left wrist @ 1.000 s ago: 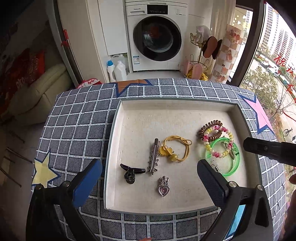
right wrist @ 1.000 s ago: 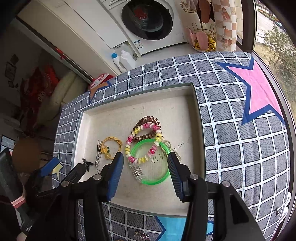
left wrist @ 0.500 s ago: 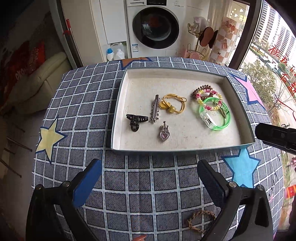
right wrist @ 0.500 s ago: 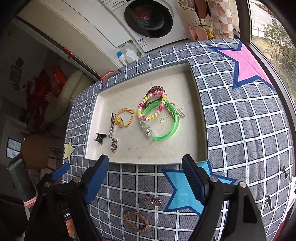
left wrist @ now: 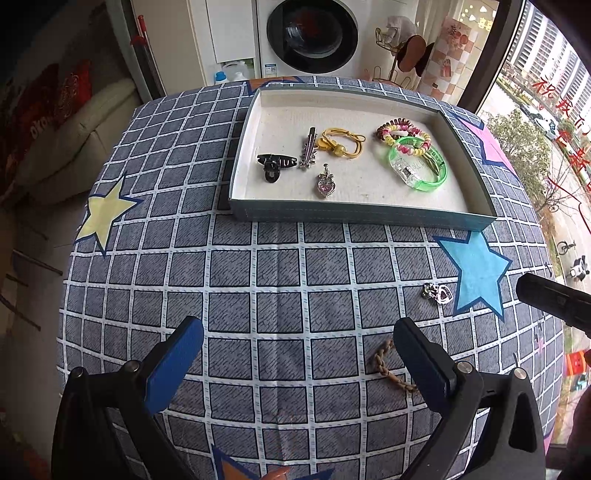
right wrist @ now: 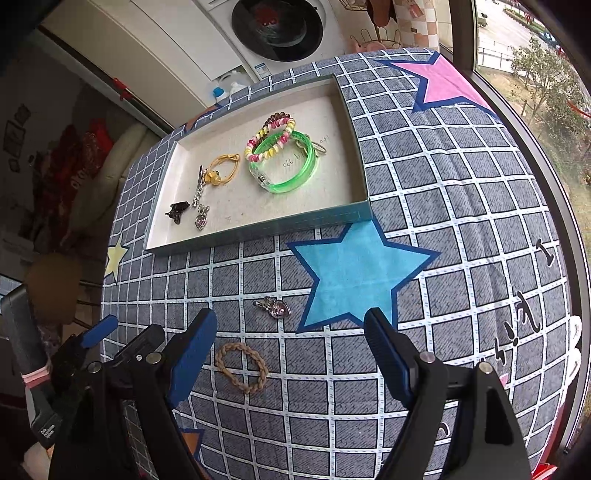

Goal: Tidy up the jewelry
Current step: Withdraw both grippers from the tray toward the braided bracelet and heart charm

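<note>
A shallow tray (left wrist: 362, 216) (right wrist: 258, 230) on the checked tablecloth holds a black claw clip (left wrist: 275, 164), a silver barrette (left wrist: 308, 147), a yellow hair tie (left wrist: 341, 142), a pink heart pendant (left wrist: 325, 184), bead bracelets (left wrist: 404, 134) and a green bangle (left wrist: 419, 168) (right wrist: 286, 166). On the cloth in front of the tray lie a silver heart charm (right wrist: 275, 306) (left wrist: 437, 292) and a braided brown ring (right wrist: 242, 365) (left wrist: 388, 365). My left gripper (left wrist: 297, 349) and my right gripper (right wrist: 290, 339) both hover open over the cloth, empty.
A washing machine (left wrist: 312, 35) and detergent bottles (left wrist: 229, 75) stand behind the table. A window (right wrist: 535, 74) runs along the right side. Coloured stars (right wrist: 358, 273) mark the cloth. The left gripper's body (right wrist: 122, 354) shows beside my right one.
Both grippers have drawn back from over the tray to the near part of the table. The right gripper's jaws widened, leaving the green bangle in the tray. The charm and braided ring came into view.
</note>
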Action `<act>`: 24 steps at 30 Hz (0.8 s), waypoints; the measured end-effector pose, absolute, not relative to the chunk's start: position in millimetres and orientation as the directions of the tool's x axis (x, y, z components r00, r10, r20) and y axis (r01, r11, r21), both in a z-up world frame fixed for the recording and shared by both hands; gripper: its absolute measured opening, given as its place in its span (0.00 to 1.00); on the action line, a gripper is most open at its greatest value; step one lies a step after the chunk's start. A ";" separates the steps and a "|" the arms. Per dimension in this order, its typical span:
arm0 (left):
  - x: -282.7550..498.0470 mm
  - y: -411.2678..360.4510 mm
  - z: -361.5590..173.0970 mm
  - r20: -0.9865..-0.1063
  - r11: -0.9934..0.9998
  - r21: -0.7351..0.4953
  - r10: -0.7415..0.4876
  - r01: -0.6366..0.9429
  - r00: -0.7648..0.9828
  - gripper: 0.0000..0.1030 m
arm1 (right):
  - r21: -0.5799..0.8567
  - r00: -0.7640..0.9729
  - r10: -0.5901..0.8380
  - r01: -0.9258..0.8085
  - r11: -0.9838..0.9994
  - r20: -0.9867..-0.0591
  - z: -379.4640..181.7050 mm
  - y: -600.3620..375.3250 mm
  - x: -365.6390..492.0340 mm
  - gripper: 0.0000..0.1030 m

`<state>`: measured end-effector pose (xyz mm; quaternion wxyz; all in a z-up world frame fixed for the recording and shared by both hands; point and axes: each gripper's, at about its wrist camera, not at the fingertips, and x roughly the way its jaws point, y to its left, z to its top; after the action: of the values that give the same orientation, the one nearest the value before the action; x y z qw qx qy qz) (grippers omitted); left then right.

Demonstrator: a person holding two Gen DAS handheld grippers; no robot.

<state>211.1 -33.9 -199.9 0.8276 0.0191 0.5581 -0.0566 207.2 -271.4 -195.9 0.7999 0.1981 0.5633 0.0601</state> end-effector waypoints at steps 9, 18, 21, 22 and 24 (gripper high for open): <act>187.2 -34.7 -209.7 -0.941 0.993 -0.039 -0.076 0.116 0.330 1.00 | 0.303 0.361 0.240 0.129 0.944 -0.901 -197.1 -266.9 177.0 1.00; 177.6 -42.1 -225.3 -0.955 0.989 -0.067 -0.102 0.133 0.278 1.00 | 0.260 0.296 0.206 0.155 0.953 -0.933 -212.1 -270.4 159.3 1.00; 179.8 -42.6 -230.9 -0.959 0.990 -0.079 -0.108 0.119 0.264 1.00 | 0.256 0.283 0.202 0.169 0.952 -0.938 -216.2 -273.5 154.3 1.00; 180.8 -42.5 -233.0 -0.960 0.990 -0.080 -0.107 0.113 0.259 1.00 | 0.258 0.280 0.203 0.174 0.950 -0.938 -217.2 -274.8 153.1 1.00; 182.3 -41.9 -237.2 -0.962 0.991 -0.089 -0.112 0.103 0.248 1.00 | 0.256 0.274 0.202 0.180 0.950 -0.940 -218.3 -276.4 151.7 1.00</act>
<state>182.3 -41.9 -237.2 0.7898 -0.0038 0.6096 -0.0681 151.7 -276.4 -218.3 0.7824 0.1584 0.6023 0.0072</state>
